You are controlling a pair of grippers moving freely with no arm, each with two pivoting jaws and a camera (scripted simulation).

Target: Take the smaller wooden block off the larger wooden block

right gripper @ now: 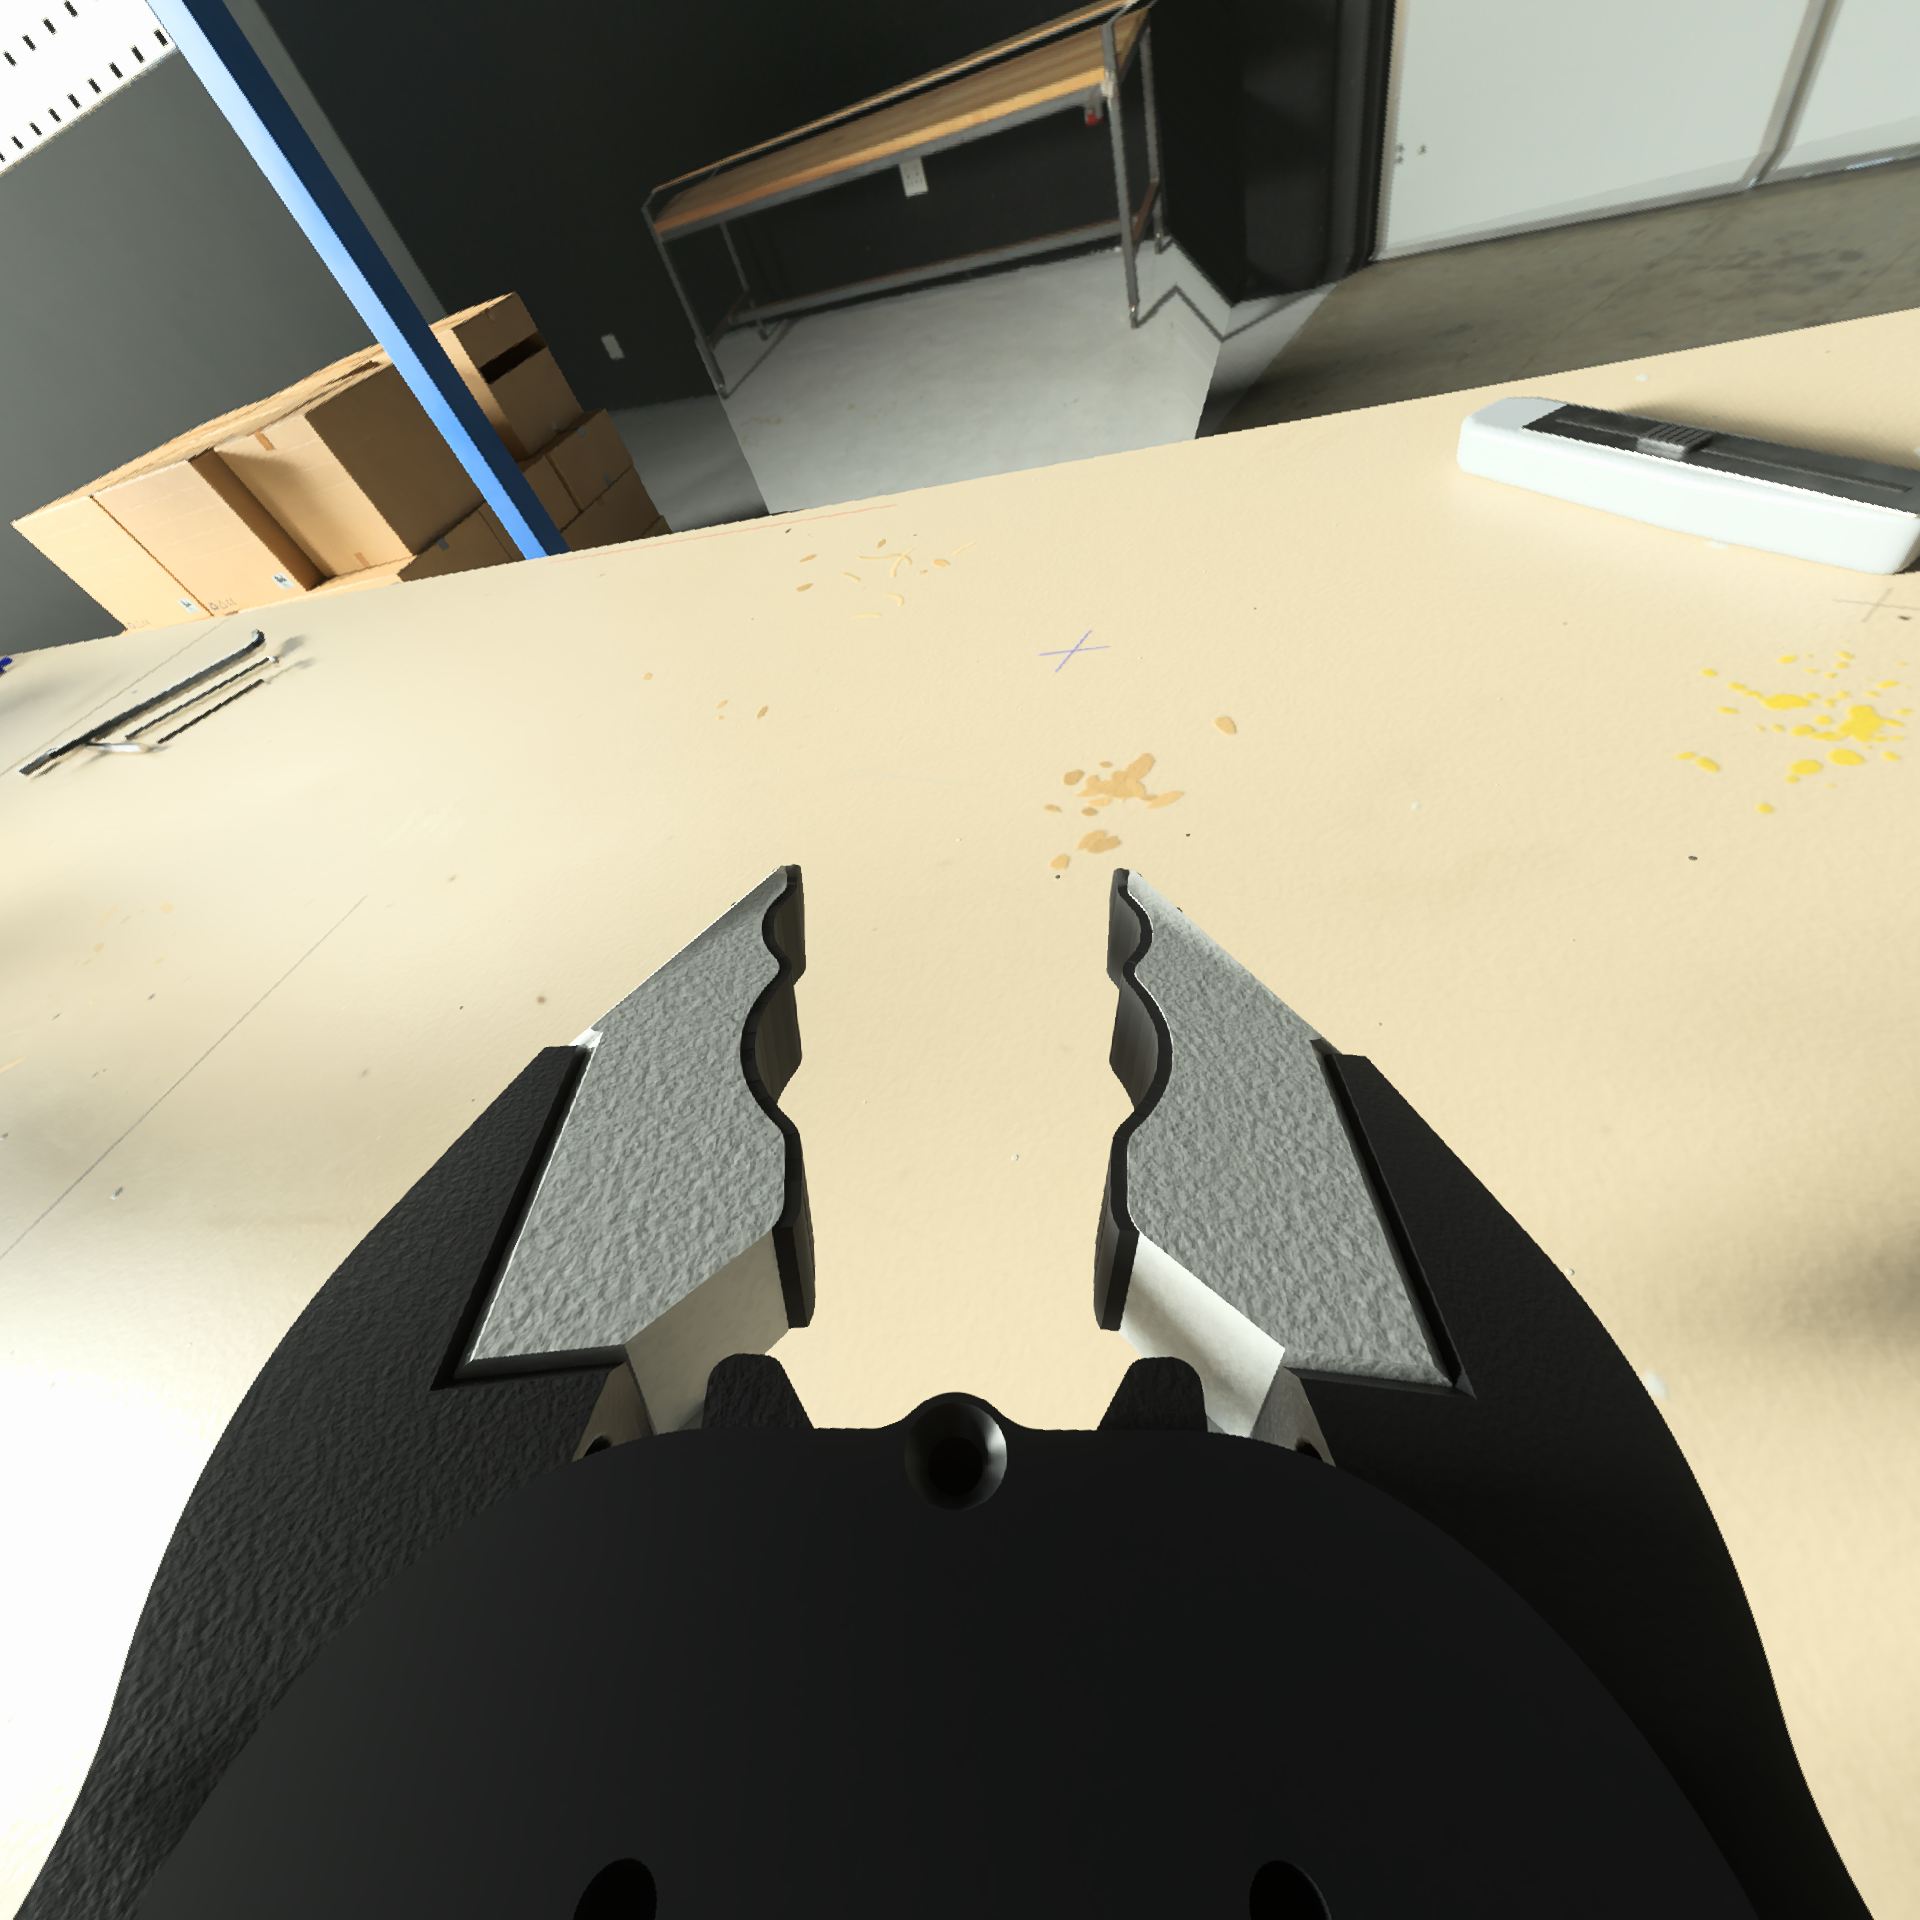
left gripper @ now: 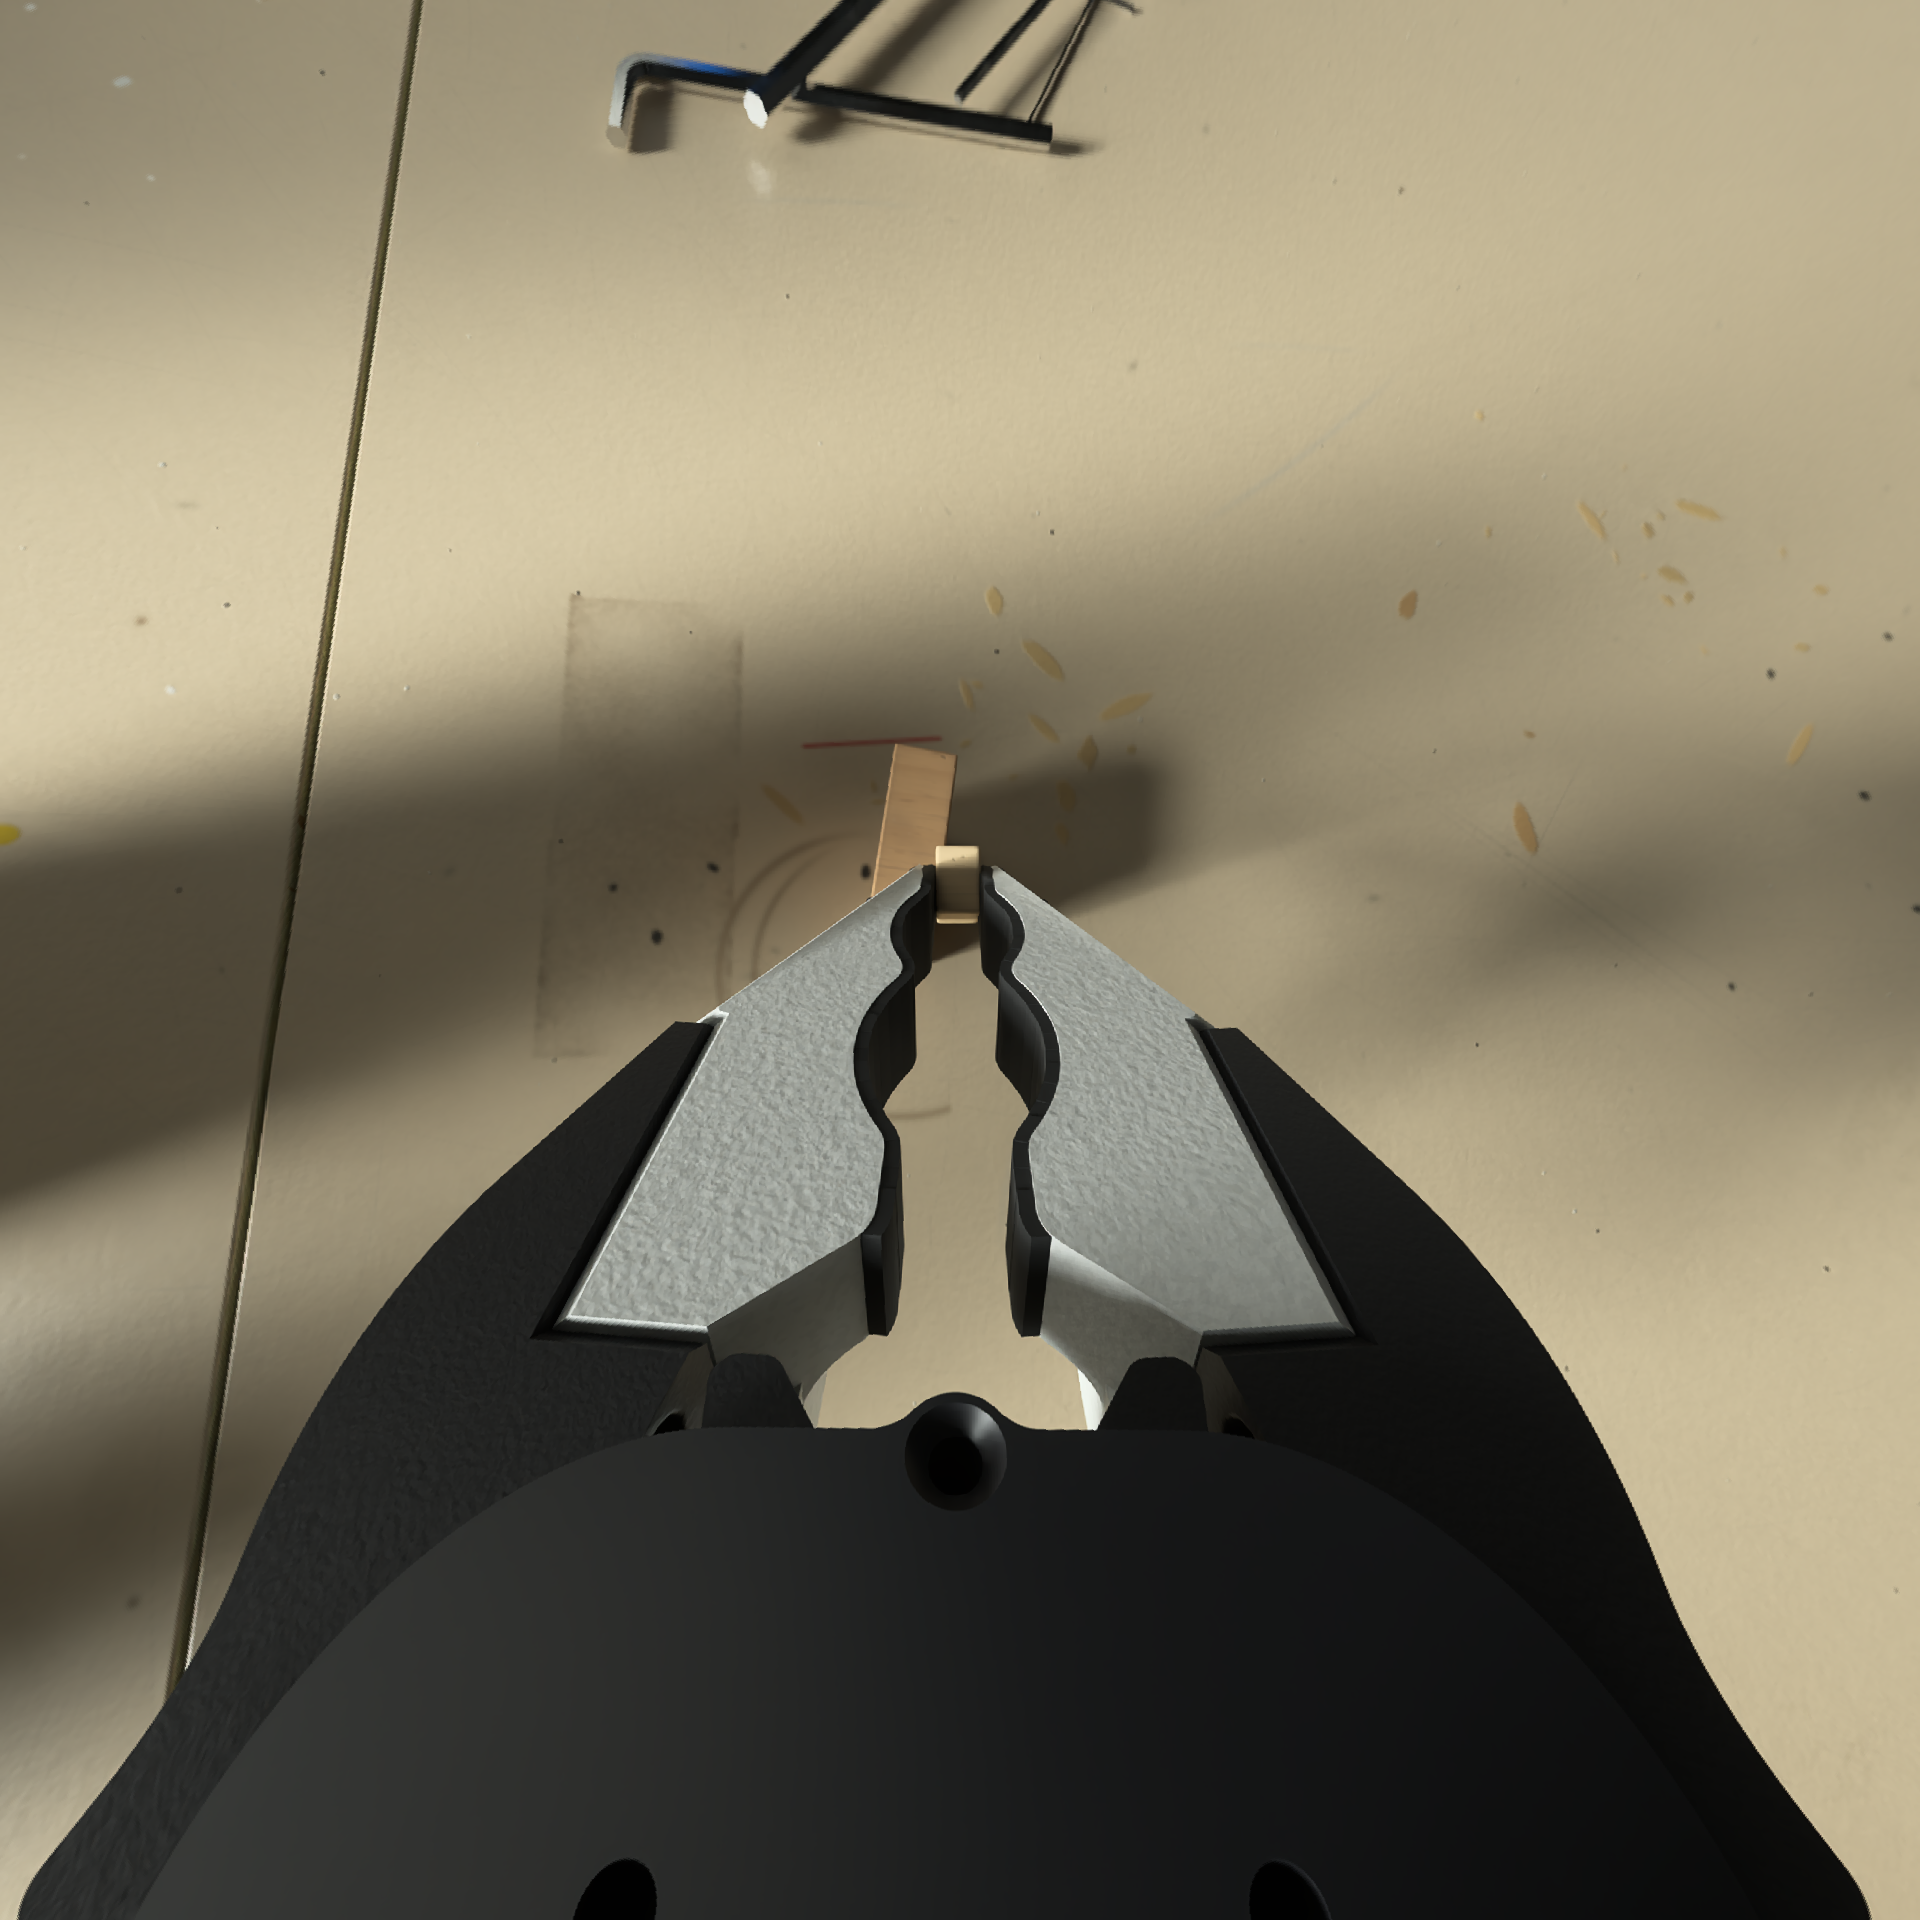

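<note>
Left wrist: left tool (left gripper: 957, 894) pinched on the smaller wooden block (left gripper: 956, 883) at the very fingertips, larger wooden block (left gripper: 914, 821) just behind on the tabletop (left gripper: 1351, 416). Risk: shallow grip, block could slip or twist out; cannot tell if it's clear of the larger one.

Right wrist: right tool (right gripper: 956, 894) wide, empty, over bare tabletop; no blocks visible.

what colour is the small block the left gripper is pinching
Pale cream wood, the small wooden block; the left wrist view shows it best.
</note>
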